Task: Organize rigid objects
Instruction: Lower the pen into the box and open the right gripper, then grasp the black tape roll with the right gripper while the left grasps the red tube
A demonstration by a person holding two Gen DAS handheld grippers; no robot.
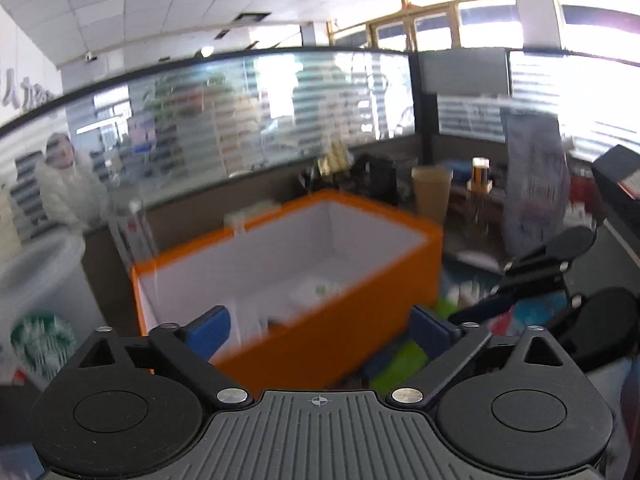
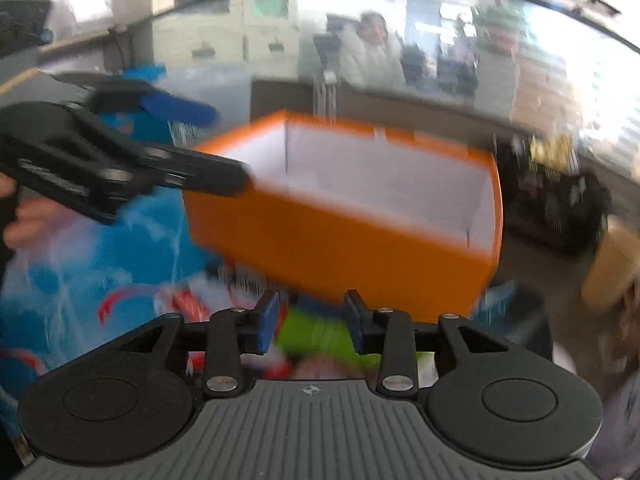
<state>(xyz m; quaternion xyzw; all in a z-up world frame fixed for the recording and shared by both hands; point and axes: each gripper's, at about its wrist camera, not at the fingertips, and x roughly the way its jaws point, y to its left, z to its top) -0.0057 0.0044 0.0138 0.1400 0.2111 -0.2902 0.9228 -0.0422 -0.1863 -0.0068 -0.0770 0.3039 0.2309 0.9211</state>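
Orange box [image 1: 288,280] open-topped on cluttered table, dead ahead. Left gripper [image 1: 320,324] spread wide, empty, over near rim. Right gripper [image 2: 312,320] part-open, nothing clamped; green item [image 2: 316,336] below, perhaps a packet, too blurred.

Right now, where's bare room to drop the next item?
Most free room is inside the orange box: its white floor is bare toward the far corner, with white items along the near wall. The surface in front is crowded with a green object and colourful packets.

Orange box [image 2: 340,248] on blue printed tbl cover [image 2: 60,280]
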